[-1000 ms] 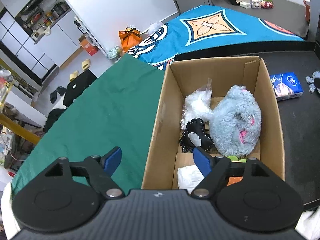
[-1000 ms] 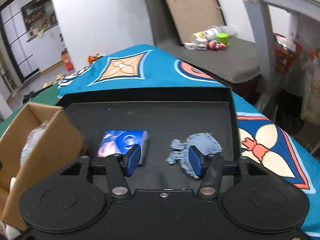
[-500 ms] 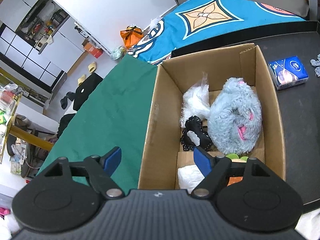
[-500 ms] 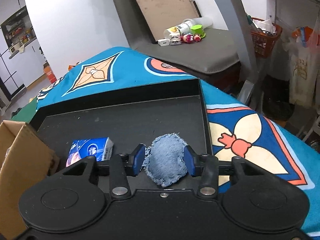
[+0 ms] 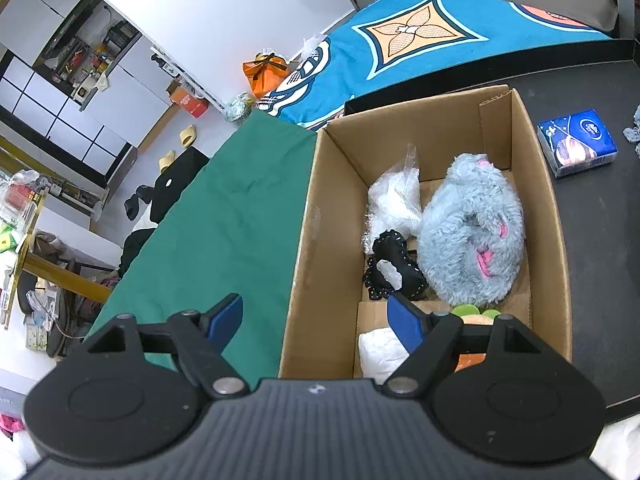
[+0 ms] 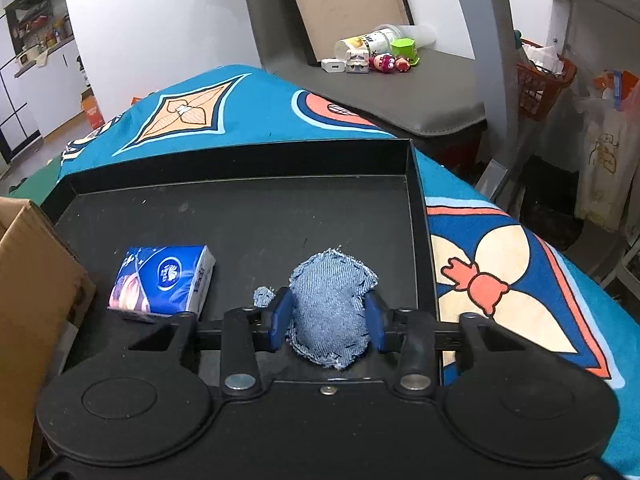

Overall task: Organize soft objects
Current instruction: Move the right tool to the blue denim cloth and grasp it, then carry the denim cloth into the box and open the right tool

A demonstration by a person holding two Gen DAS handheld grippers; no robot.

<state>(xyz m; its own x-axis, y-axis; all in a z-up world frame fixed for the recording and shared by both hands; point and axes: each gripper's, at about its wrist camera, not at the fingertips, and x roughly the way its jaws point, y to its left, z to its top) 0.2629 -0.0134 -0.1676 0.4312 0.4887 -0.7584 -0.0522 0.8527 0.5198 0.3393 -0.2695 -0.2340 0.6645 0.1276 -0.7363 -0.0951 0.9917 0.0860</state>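
Denim pouch point(image 6: 330, 312) lies on the black tray point(image 6: 240, 216), right between the blue pads point(image 6: 280, 314) of our right claw point(image 6: 327, 318). It sits straight ahead along the fingers, its long axis running away from us, so the pads meet its two long flanks. The jaws have just been closing, and both pads now appear to press the fabric, which bulges a little above them; we judge the pouch grasped, though it looks to be resting on the tray, not lifted yet.

Just left of the pouch lies a blue tissue pack point(image 6: 164, 280), apart from it and untouched. Further left stands the cardboard box point(image 6: 36, 280), also on the tray, so the carry will go leftward past the pack and over the box wall.

Our left claw point(image 5: 316, 320) hovers above the near end of the box point(image 5: 556, 240), jaws spread wide and holding nothing; one pad is over the green cloth point(image 5: 224, 232), the other over the box's inside. Inside we see a grey plush point(image 5: 472, 236), a black toy point(image 5: 394, 268) and a white bag point(image 5: 394, 200). The right hand is plainly the nearer one to the pouch.
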